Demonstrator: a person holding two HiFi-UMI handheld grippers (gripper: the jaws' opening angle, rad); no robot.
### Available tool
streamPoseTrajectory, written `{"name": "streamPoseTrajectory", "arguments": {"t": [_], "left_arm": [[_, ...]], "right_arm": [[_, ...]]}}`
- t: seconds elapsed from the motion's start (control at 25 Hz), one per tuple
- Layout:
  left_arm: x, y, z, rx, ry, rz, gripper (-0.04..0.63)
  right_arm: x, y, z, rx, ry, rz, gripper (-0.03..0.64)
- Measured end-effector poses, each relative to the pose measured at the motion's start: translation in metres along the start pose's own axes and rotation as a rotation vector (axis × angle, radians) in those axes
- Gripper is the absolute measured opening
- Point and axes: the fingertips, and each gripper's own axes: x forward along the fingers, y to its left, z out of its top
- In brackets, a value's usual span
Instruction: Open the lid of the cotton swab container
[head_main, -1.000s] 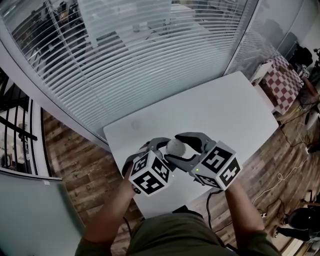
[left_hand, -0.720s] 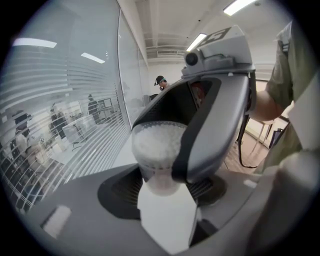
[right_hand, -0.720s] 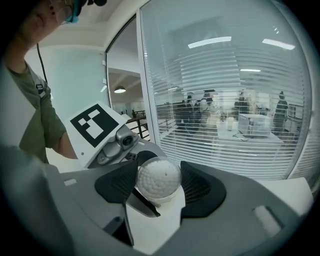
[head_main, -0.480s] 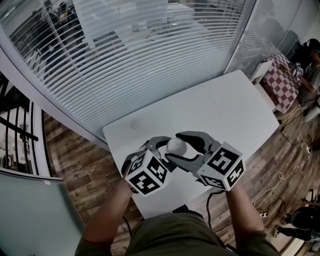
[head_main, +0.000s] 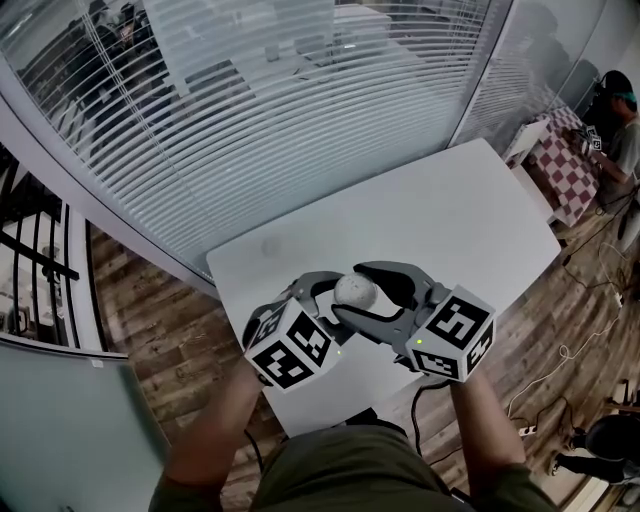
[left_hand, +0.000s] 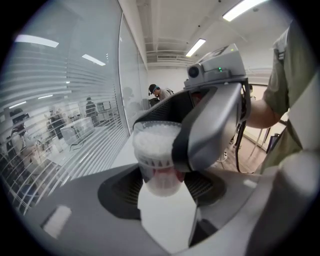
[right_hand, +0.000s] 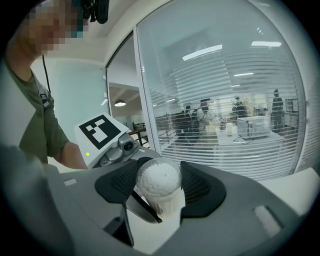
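Gripping one cotton swab container (left_hand: 159, 172) from two sides at once. Closed on the clear lower body with the left gripper (left_hand: 162, 186), a dark ribbed pad on either side. Closed higher up with the right gripper (right_hand: 160, 187), jaws pressed to the lid (right_hand: 159, 176), a clear dome with the white swab heads packed beneath it. Lid on, no gap showing at its rim. Seen from the left gripper view, one right jaw wrapped over the container's upper right side; seen from the right gripper view, one left jaw crossing below the dome.

Counted: two grippers, two marker cubes (head_main: 290, 347) (head_main: 452, 337), one container, one lid, one white surface (head_main: 450, 220).

Held over the near left part of the surface, close to its near edge and left corner. Cannot tell whether resting on the surface or just above it. Plenty of bare white surface stretching away to the far right corner. Beyond the far left edge, a glass wall with horizontal blinds (head_main: 250, 120), running close along that edge. Wooden floor (head_main: 150, 330) below the left corner and along the right side. A checkered piece (head_main: 565, 165) and a seated person (head_main: 615, 115) well apart, off past the far right corner.
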Motion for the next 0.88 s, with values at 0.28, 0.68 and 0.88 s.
{"name": "streamPoseTrajectory", "arguments": {"t": [0.28,0.68,0.88], "left_arm": [[-0.004,0.0,0.007,0.0,-0.031,0.003,0.261],[-0.006,-0.003,0.017,-0.013,-0.084,-0.009,0.261],[-0.007,-0.005,0.022,-0.019,-0.112,-0.016,0.261]], "right_arm": [[-0.009,-0.002,0.014,0.043,-0.128,0.018,0.275],[-0.024,-0.004,0.024,0.097,-0.303,0.053,0.276],[-0.031,-0.005,0.029,0.132,-0.379,0.072,0.278]]}}
